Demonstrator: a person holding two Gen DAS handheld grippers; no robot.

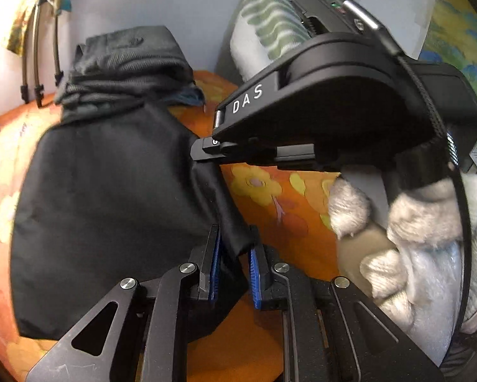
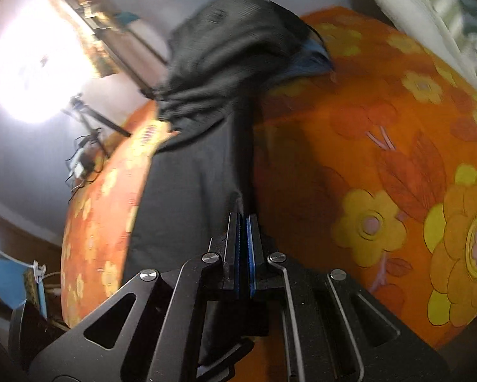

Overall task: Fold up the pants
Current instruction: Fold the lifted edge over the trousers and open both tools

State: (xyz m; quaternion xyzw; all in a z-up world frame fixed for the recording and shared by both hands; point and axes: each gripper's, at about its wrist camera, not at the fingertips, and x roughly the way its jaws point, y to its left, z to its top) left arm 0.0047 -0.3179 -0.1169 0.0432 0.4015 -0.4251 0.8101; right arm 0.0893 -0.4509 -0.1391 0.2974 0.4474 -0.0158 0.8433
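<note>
Both the left gripper and right gripper pinch the black pants on the orange bedspread; a dark clothes pile sits just beyond the pants.

I see a blown-out white light source flaring at the upper left of my right wrist view, washing out detail around it, while motion blur smears the dark pants and the orange floral bedspread. My left wrist view is evenly lit and sharper, though fisheye bending curves its edges and dark vignetting fills the corners.
</note>
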